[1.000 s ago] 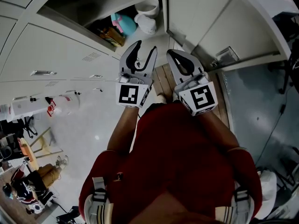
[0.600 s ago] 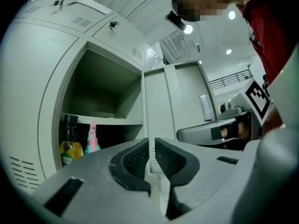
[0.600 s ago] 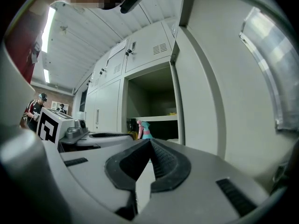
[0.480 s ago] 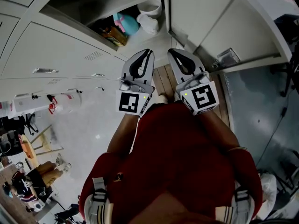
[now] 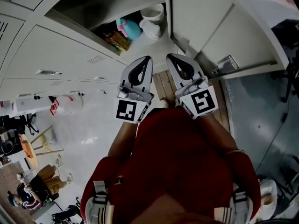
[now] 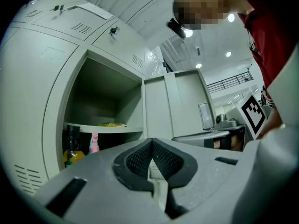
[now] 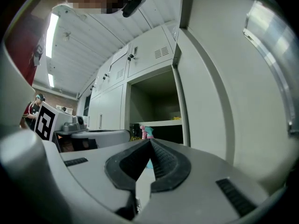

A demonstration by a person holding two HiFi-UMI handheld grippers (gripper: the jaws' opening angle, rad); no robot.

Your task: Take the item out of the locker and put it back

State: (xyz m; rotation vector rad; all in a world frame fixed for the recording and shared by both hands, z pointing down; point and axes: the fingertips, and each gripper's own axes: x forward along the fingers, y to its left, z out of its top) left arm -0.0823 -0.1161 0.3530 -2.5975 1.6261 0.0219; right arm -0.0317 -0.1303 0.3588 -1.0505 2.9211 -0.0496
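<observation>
The locker (image 5: 117,6) stands open at the top of the head view. Inside it are a teal and pink spray bottle (image 5: 128,28), an orange-yellow bottle (image 5: 117,40) and white items (image 5: 150,28). My left gripper (image 5: 145,59) is in front of the opening, apart from the items; its jaws have just been closing and are now shut with nothing between them. My right gripper (image 5: 172,56) hangs beside it, also shut and empty. In the left gripper view my left gripper (image 6: 152,141) points at the locker, where the bottle (image 6: 71,148) shows. In the right gripper view my right gripper (image 7: 150,141) faces the spray bottle (image 7: 147,133).
The locker door (image 5: 201,17) hangs open to the right of my right gripper. An upper shelf (image 6: 105,127) holds something yellow. More closed lockers (image 5: 56,55) run to the left. A wooden strip (image 5: 163,85) lies on the floor below the grippers.
The left jaws went from open to shut with nothing between them. The right gripper stayed shut and hardly moved.
</observation>
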